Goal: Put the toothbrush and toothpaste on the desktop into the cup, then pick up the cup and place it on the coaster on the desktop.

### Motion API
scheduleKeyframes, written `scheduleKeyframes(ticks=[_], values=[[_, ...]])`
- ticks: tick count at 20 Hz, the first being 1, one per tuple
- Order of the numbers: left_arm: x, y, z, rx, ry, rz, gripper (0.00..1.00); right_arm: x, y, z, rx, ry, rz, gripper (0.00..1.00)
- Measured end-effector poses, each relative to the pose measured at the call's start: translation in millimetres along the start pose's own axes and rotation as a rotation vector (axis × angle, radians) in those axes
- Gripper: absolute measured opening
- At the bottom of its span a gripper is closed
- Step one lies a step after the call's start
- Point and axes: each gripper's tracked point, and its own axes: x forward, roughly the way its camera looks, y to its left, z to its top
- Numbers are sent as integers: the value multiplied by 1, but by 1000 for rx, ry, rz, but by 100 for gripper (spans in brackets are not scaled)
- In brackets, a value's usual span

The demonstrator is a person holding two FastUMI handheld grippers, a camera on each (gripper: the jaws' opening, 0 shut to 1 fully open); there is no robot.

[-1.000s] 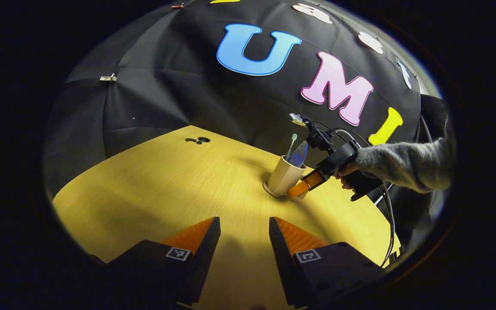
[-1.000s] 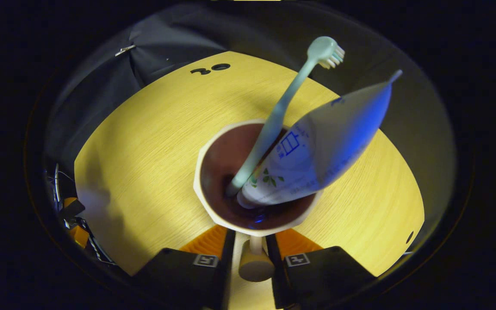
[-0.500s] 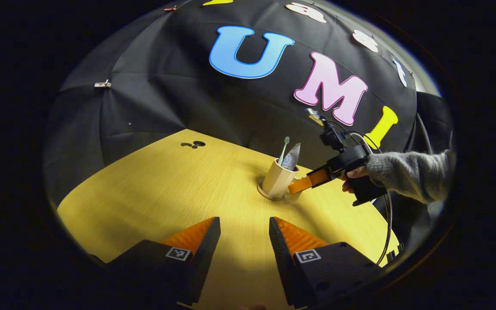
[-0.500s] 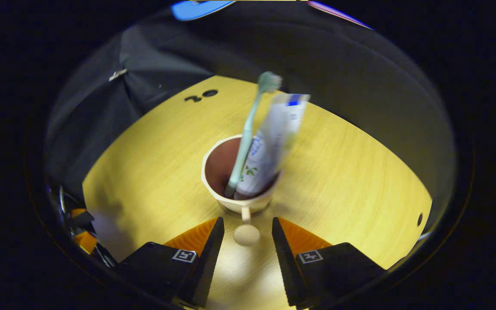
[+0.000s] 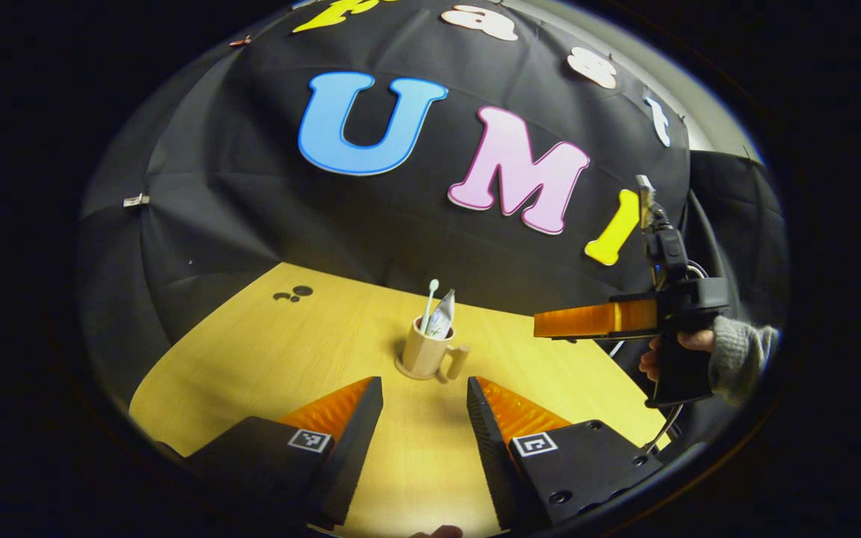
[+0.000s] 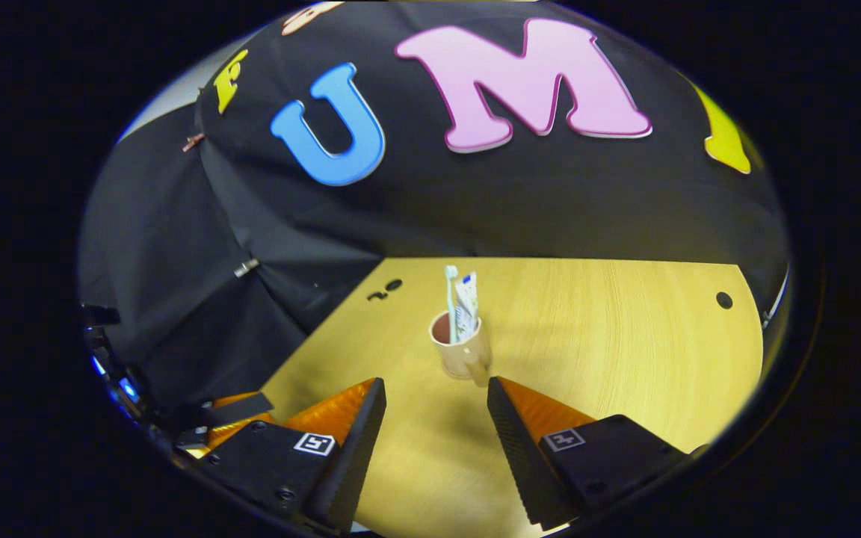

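The cup (image 5: 424, 353) is sitting on the coaster (image 5: 405, 371), holding the toothbrush (image 5: 428, 302) and toothpaste (image 5: 442, 320) (label unreadable). Both grippers, left (image 5: 421, 418) and right (image 6: 432, 418), are hanging spread, empty, near the cup.

Obstacle: cup (image 5: 423, 354) upright mid-desktop (image 5: 251, 351), only thing standing on it.
Above cup: toothbrush (image 5: 429, 302) and toothpaste (image 5: 442, 317) stick up past the rim, blocking a straight top-down path.
Cup side: handle (image 5: 458, 361) juts out toward the right gripper (image 5: 546, 326)'s side.
Free room: bare wood all round the cup.
Left gripper (image 5: 423, 418): jaws apart, bare gap to cup.
Right gripper: raised, well clear of the cup.
Far limit: booth wall (image 5: 251, 224).
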Motion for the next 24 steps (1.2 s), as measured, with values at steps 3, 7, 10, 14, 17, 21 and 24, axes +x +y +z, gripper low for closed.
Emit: scheduleKeyframes(ticks=[3, 7, 10, 14, 17, 21, 24], values=[[-10, -21, 17, 39, -7, -20, 74, -44, 10, 12, 46, -65, -9, 85], [-22, -29, 26, 61, -9, 20, 73, -69, 16, 5, 62, -66, 9, 85], [-32, -32, 35, 82, -27, 52, 73, -88, 20, 8, 34, -103, 12, 86], [-44, -46, 51, 112, -75, 65, 74, -114, 19, 21, -86, -193, -56, 95], [-46, -58, 64, 161, -118, 84, 76, -126, 14, 20, -157, -250, -136, 95], [-45, -74, 74, 214, -158, 94, 84, -123, 10, 12, -233, -224, -176, 97], [-43, -76, 72, 207, -154, 90, 84, -121, 7, 15, -218, -225, -172, 98]])
